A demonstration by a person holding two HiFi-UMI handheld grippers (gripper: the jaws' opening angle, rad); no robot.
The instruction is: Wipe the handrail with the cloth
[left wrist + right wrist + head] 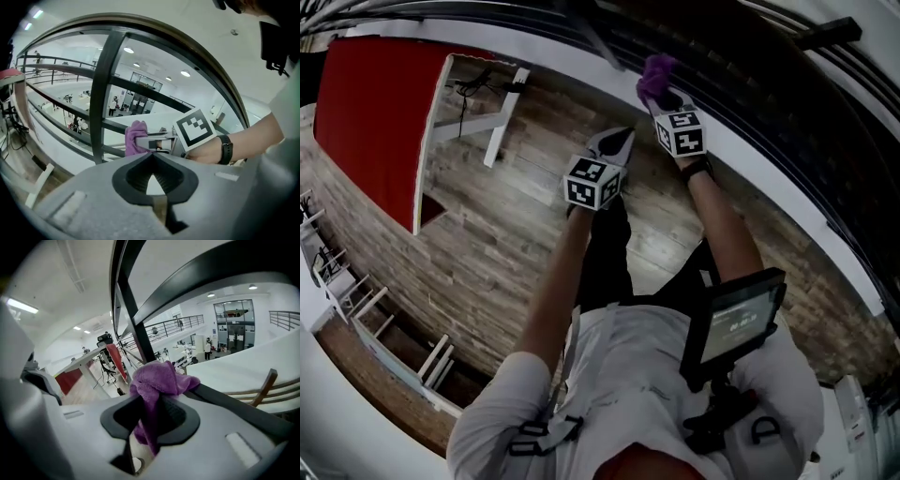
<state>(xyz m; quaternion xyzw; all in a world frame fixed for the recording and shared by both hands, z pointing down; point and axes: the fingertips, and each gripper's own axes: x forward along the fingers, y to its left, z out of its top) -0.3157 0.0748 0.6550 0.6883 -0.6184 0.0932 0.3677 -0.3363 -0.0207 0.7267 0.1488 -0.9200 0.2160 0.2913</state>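
While the right gripper [151,401] pinches a purple cloth [159,378] between its jaws, the bunched top of the cloth spills out above them and lies at a dark lower bar [243,409] of the railing; whether it presses on that bar cannot be told. Higher up, the handrail [122,18] arcs as a dark band, carried by an upright post [101,93]. From the left gripper view the cloth sits just right of that post, among the lower horizontal bars and well below the handrail. The left gripper [153,155] has its jaws pressed together at the tips with nothing between them. It hangs apart from the railing, near the right one and closer to the person. In the head view both arms reach forward over a wooden floor [516,234], and the right wrist wears a dark watch [226,149]. A tablet [736,323] hangs at the person's chest. A red panel [380,112] stands at the left beside a white table frame [502,117].
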